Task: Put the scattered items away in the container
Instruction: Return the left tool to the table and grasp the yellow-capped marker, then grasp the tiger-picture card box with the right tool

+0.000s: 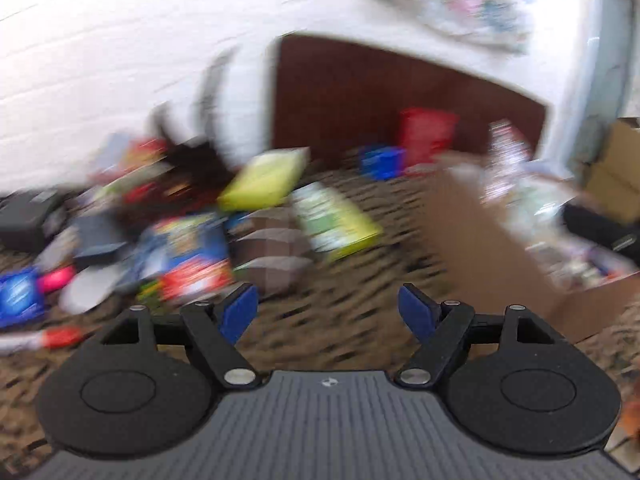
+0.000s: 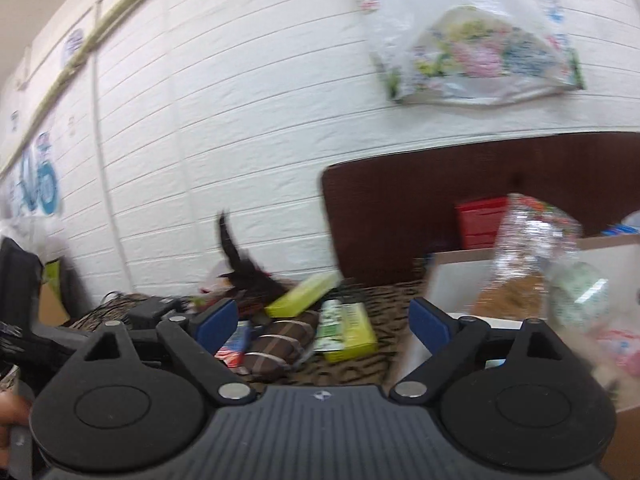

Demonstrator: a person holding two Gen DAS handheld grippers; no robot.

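Motion blurs the left wrist view. My left gripper is open and empty above the patterned cloth. Scattered ahead of it lie a brown striped pouch, a green box, a yellow-green packet and a blue-and-red snack bag. The cardboard box stands to the right with several items inside. My right gripper is open with nothing between its fingers. A clear crinkled packet with brown contents shows blurred over the cardboard box, right of the right finger.
A dark brown board leans on the white wall, with a red bag and a blue box in front of it. A flowered plastic bag hangs above. A black device sits far left, another carton far right.
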